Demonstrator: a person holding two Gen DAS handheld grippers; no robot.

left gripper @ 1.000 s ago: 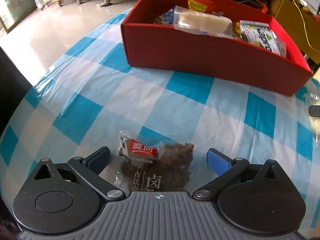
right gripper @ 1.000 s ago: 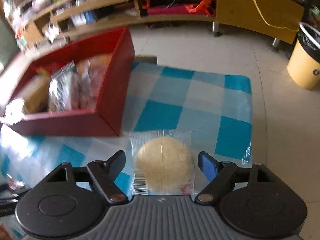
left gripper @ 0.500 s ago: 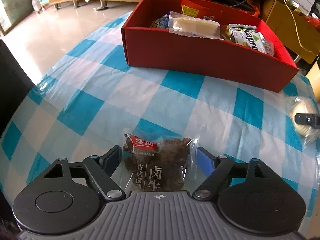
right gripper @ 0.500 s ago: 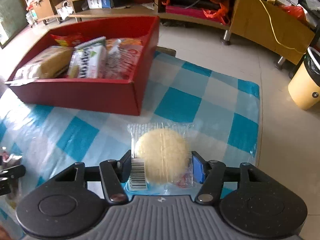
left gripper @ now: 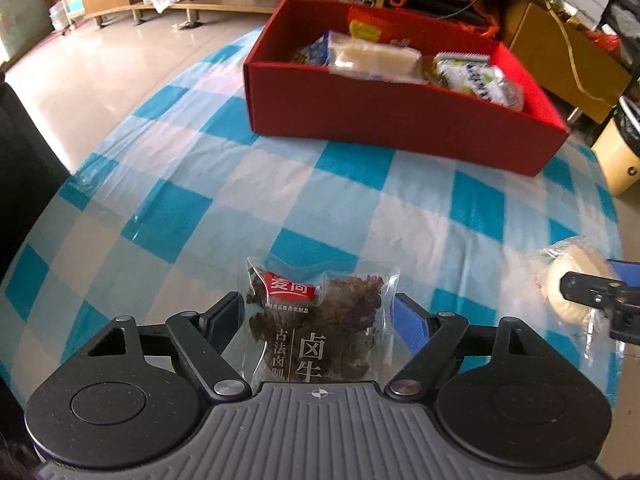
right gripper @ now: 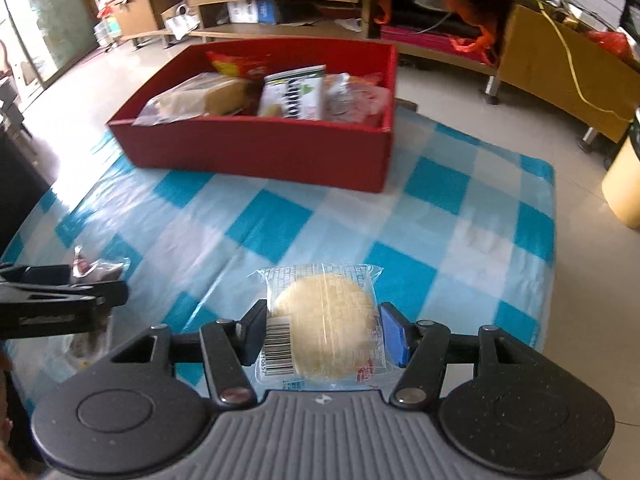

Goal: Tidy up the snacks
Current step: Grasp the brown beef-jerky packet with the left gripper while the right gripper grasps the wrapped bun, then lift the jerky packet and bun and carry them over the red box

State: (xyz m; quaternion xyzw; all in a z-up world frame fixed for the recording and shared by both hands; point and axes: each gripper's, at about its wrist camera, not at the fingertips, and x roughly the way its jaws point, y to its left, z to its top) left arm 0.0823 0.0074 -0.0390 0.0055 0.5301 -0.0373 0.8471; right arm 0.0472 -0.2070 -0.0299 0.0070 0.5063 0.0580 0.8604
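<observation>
While both snacks are pinched, they are held above the checked cloth, short of the red box. A dried-beef packet is gripped by the left gripper, its jaws pressed against the wrapper's sides; a round cake in clear wrap is clamped likewise by the right gripper. The box, beyond both grippers, is already crowded with packets. Each snack is best carried over the near wall, lowered into a free gap, and released only once supported, since slippery film could slide from the pads.
</observation>
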